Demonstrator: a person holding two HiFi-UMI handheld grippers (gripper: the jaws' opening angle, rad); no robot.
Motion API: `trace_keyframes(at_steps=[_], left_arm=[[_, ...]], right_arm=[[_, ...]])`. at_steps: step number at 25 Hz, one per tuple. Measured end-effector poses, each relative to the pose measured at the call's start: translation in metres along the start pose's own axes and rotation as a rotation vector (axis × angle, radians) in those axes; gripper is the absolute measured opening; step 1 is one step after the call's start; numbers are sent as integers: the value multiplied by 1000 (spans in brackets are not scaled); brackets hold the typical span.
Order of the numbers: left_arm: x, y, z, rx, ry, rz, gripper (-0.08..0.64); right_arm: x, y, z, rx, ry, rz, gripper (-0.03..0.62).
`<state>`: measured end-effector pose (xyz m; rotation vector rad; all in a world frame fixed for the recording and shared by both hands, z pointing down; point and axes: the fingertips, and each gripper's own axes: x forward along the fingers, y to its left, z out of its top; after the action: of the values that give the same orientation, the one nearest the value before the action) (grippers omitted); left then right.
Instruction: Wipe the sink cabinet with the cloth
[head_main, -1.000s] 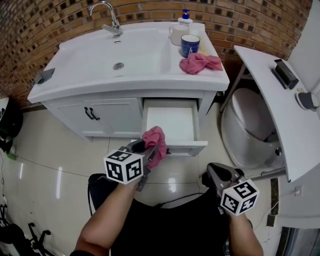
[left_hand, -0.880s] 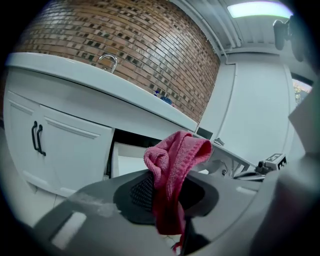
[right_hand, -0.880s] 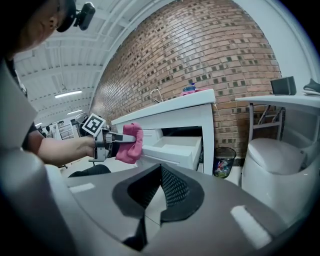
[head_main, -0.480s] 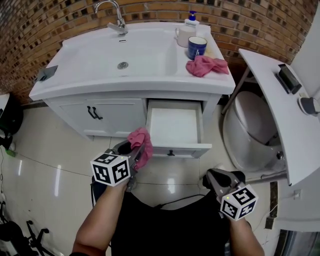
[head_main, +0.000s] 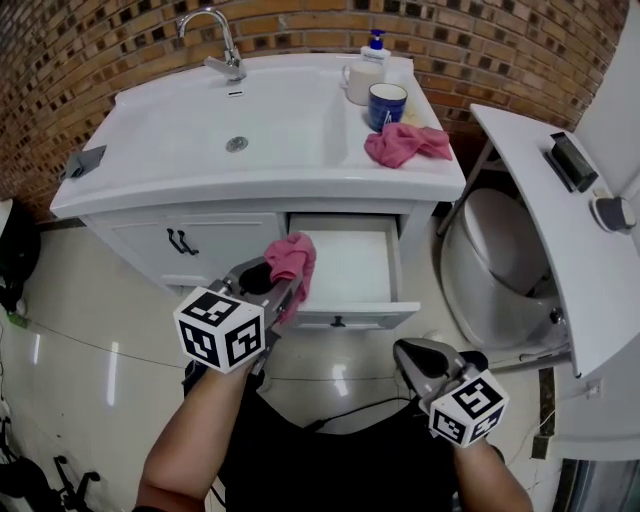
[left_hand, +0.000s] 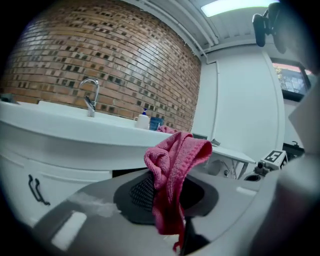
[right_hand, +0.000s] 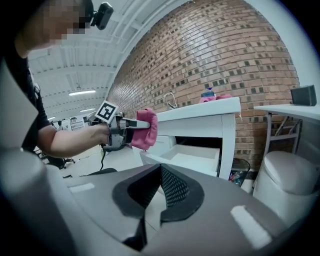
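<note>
The white sink cabinet (head_main: 215, 235) stands against a brick wall, its right drawer (head_main: 345, 262) pulled open and empty. My left gripper (head_main: 286, 274) is shut on a pink cloth (head_main: 292, 258), held at the drawer's left front corner, just below the countertop. In the left gripper view the cloth (left_hand: 173, 165) is bunched and hangs between the jaws. The right gripper view shows the same cloth (right_hand: 144, 130) in front of the open drawer (right_hand: 186, 156). My right gripper (head_main: 412, 358) hangs low over the floor, away from the cabinet, shut on nothing.
A second pink cloth (head_main: 400, 143), a blue cup (head_main: 386, 103), a white mug (head_main: 360, 80) and a soap bottle (head_main: 374, 45) sit on the countertop's right end. A faucet (head_main: 215, 40) is at the back. A toilet (head_main: 500, 265) and a white shelf (head_main: 545, 215) stand at the right.
My left gripper swung left with the cloth, then rose to the drawer's left front corner. The right gripper has barely moved.
</note>
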<state>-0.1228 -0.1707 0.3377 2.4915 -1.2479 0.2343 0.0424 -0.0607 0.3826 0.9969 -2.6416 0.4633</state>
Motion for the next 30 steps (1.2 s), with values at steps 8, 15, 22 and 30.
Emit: trace_keyframes(at_steps=[8,15,22,30], left_arm=[[130,-29,-2,98,179,-150,92],[207,-22,-50,107,324,-162,92],[243,-18,-81,92,453,-196,92],[266,-3,-93,53,430,-145,92]], right_arm=[[26,-15,34,-24,-84,15,6],[31,-34,25,3,-58,22,6],[25,-70,50,38,-100,-19,6],[30,-82,50,53,-106,-23,6]])
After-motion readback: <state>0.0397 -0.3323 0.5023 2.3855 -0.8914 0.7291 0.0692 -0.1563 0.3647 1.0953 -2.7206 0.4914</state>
